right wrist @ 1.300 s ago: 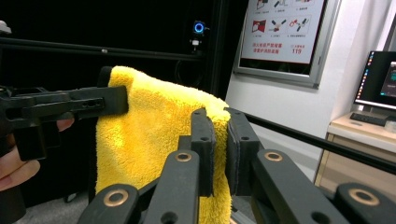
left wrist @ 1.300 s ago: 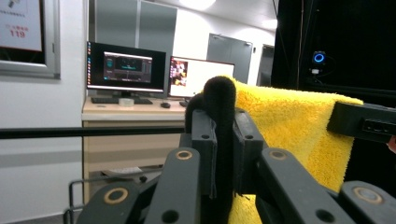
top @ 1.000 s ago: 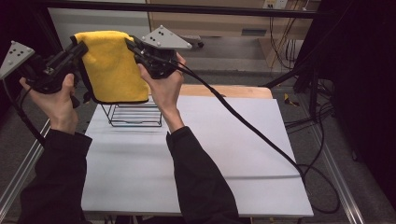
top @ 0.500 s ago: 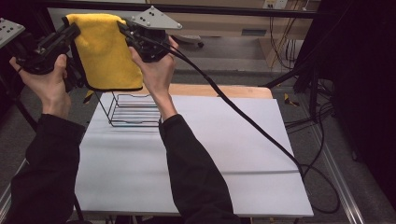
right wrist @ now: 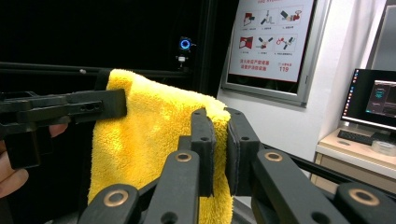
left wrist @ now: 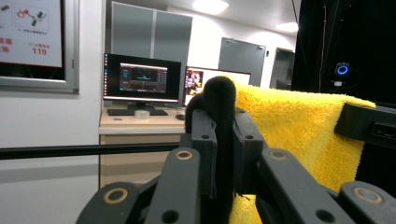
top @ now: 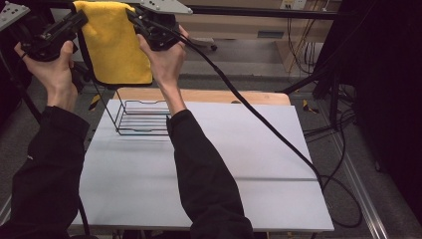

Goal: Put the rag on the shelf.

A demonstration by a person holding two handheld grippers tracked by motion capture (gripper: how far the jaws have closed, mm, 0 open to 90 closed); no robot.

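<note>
A yellow towel [top: 117, 47] hangs spread in the air between my two grippers, high above the table's far left. My left gripper [top: 79, 19] is shut on its upper left corner, and my right gripper [top: 133, 17] is shut on the upper right corner. In the left gripper view the jaws [left wrist: 219, 107] are closed, and the towel [left wrist: 289, 126] runs off to the right toward the other gripper [left wrist: 369, 123]. In the right gripper view the closed jaws [right wrist: 219, 121] pinch the towel's [right wrist: 149, 140] top edge, with the left gripper [right wrist: 70, 109] at its far corner.
A black wire basket [top: 142, 119] stands on the white table [top: 224, 164] below the towel, near the far left edge. The right gripper's cable [top: 259, 117] trails across the table and off its right side. Desks with monitors [left wrist: 142, 79] stand beyond the table.
Both hands have lifted the towel higher, so it now hangs well above the wire basket. Both grippers have kept their hold on its corners.
</note>
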